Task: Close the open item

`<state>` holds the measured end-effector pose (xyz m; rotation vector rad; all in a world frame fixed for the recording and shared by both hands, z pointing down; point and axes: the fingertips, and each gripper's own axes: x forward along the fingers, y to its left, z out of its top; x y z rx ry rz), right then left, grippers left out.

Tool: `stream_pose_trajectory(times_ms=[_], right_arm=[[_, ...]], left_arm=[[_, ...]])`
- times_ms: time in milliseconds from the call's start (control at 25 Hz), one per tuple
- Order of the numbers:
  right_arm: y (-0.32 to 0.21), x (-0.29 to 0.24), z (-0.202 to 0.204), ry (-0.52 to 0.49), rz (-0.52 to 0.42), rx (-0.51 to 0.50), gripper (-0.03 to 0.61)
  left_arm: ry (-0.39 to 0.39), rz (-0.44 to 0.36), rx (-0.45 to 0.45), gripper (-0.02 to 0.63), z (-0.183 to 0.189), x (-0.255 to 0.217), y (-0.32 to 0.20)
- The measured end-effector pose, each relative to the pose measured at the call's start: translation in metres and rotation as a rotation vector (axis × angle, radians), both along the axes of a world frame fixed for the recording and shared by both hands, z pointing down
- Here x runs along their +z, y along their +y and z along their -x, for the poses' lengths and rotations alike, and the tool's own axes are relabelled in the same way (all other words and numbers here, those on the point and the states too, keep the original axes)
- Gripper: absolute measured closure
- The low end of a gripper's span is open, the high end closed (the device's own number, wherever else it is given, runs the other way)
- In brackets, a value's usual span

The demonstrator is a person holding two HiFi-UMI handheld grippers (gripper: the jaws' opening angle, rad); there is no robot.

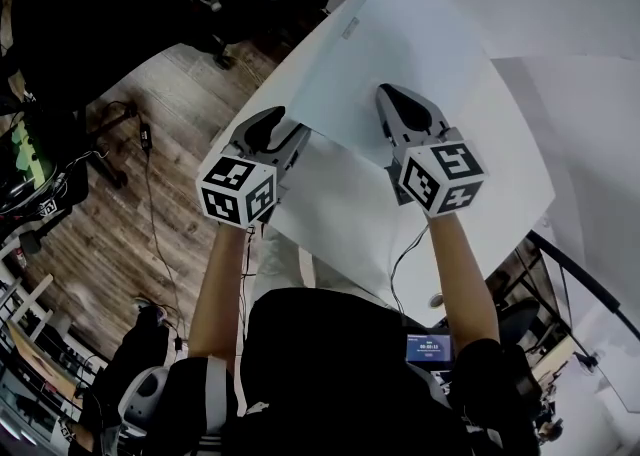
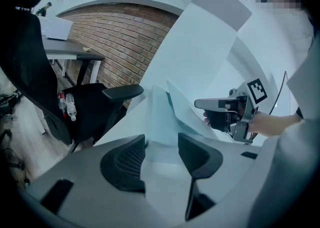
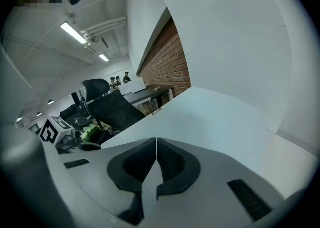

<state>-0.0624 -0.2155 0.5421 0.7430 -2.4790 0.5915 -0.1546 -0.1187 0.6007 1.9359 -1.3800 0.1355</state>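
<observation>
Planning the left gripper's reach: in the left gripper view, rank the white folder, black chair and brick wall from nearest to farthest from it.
1. The white folder, just ahead of the left gripper, whose jaws stand apart.
2. The black chair, off to the left.
3. The brick wall, farthest back, behind the chair.

No word or number can be read with certainty. The left gripper [image 1: 283, 122] and the right gripper [image 1: 398, 96] each carry a cube with black-and-white square markers, which are patterns and not letters. At the lower right of the head view, a small screen [image 1: 428, 348] shows light digits that are too small to read. At the upper centre, a grey label [image 1: 352, 26] on the white panel [image 1: 420, 34] is also illegible.
</observation>
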Motion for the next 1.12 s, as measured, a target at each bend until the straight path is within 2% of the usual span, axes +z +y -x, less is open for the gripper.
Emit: stream_pose_trajectory(times_ms=[320, 1120], right_arm=[[-0.02, -0.002, 0.015, -0.008, -0.007, -0.011, 0.538], [-0.056, 0.012, 0.045, 0.048, -0.065, -0.051, 0.538]], left_arm=[[0.011, -0.002, 0.002, 0.41, 0.001, 0.0, 0.001], [0.014, -0.012, 0.007, 0.408, 0.002, 0.001, 0.001]])
